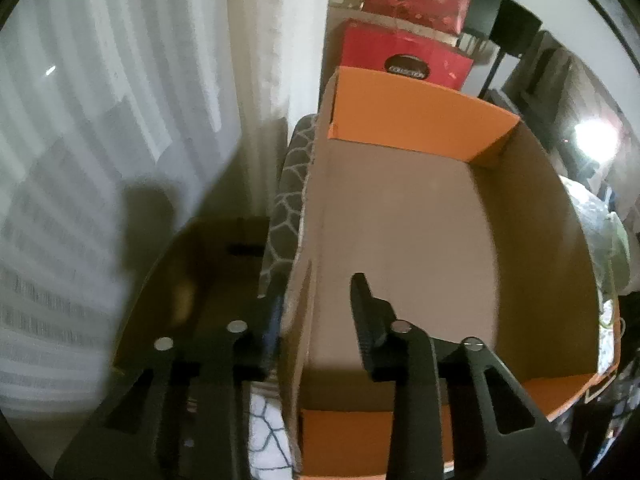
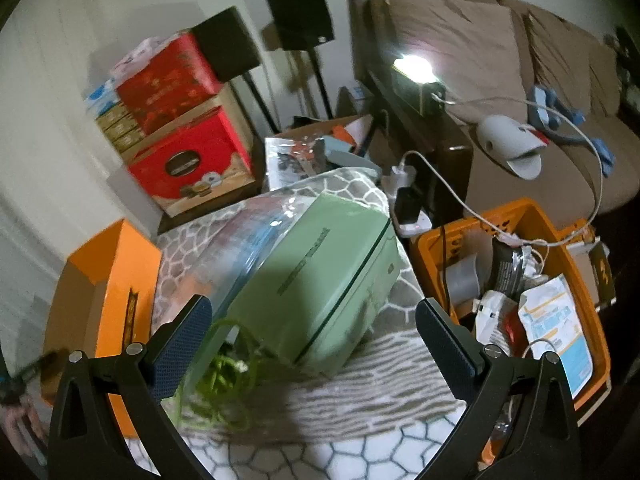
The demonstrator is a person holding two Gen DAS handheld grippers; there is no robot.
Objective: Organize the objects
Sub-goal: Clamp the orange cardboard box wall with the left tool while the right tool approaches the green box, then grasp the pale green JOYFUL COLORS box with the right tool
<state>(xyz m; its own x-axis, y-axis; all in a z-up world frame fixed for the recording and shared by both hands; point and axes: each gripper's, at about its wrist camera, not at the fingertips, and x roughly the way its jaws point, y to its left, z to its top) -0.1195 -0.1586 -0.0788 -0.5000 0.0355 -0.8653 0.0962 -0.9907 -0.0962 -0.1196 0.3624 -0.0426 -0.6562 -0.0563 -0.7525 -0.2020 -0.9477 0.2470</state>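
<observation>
Fingers of the left gripper [image 1: 316, 300] straddle the left wall of the open orange cardboard box [image 1: 424, 120], contact unclear; right gripper [image 2: 314, 340] gapes wide, empty, over the pale-green rectangular case [image 2: 320, 280].

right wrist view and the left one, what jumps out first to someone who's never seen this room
In the left wrist view, the empty orange cardboard box fills the frame, and the left gripper straddles its near wall. In the right wrist view, a pale green case in a clear plastic bag lies tilted on the patterned rug ahead of the open right gripper, with a cluttered orange crate to the right.
</observation>
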